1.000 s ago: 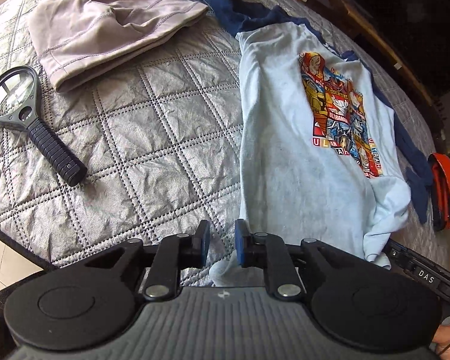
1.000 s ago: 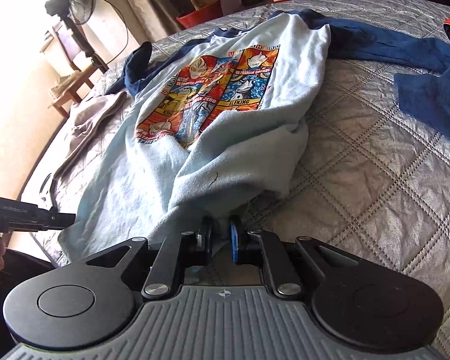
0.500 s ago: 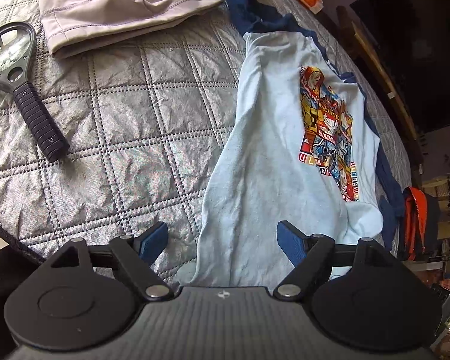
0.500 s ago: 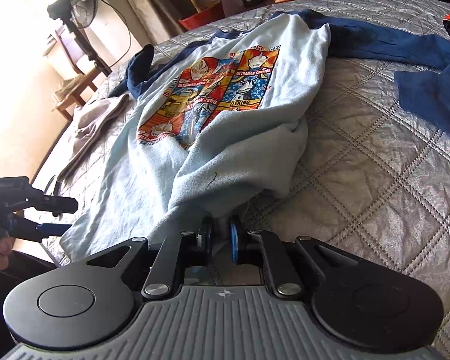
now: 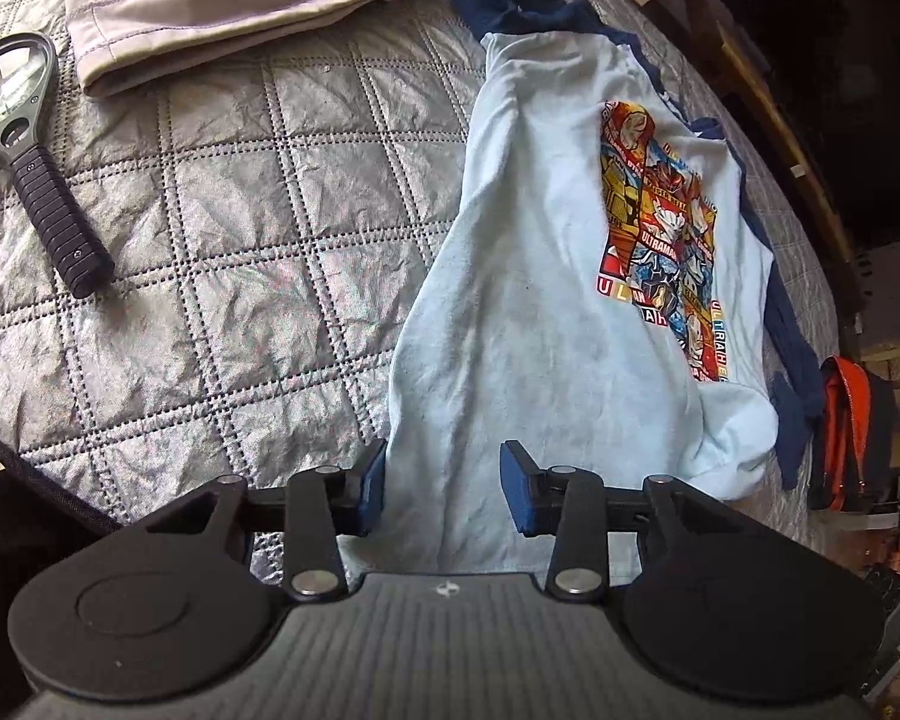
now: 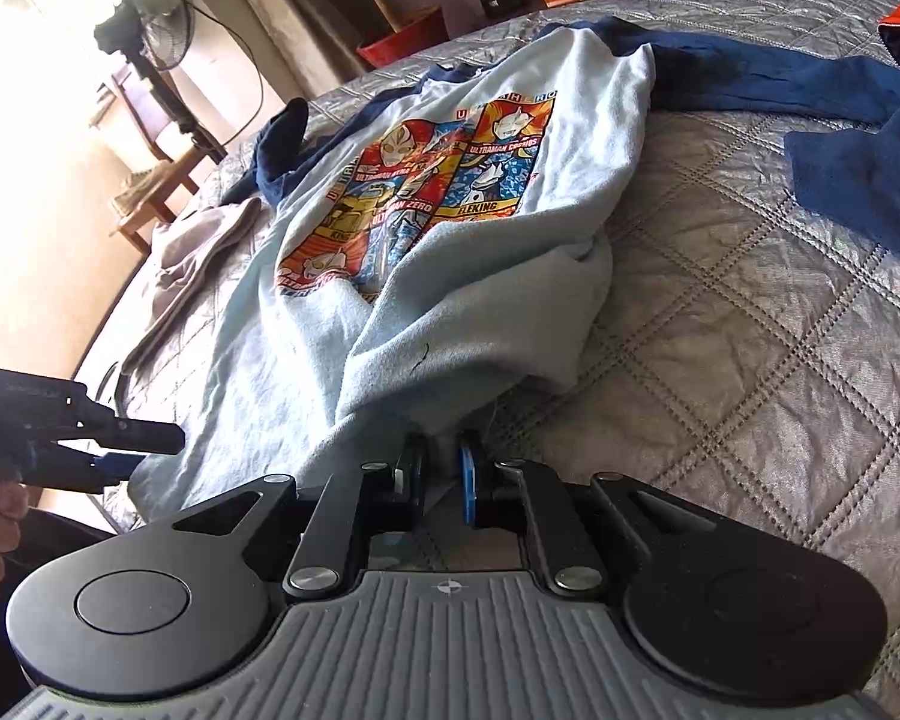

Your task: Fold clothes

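Grey quilted bed [image 5: 222, 228] holds our shirt [image 5: 540, 312]. Our left gripper [image 5: 444, 480] fingers, wide a moment ago, are closing around its hem; our right gripper [image 6: 441, 474] pinches it.

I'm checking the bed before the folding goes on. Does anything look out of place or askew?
Yes. A magnifying glass lies on the quilt among the clothes. The shirt is askew: its near corner is bunched where the right gripper pinches it, and its blue sleeves sprawl unfolded.
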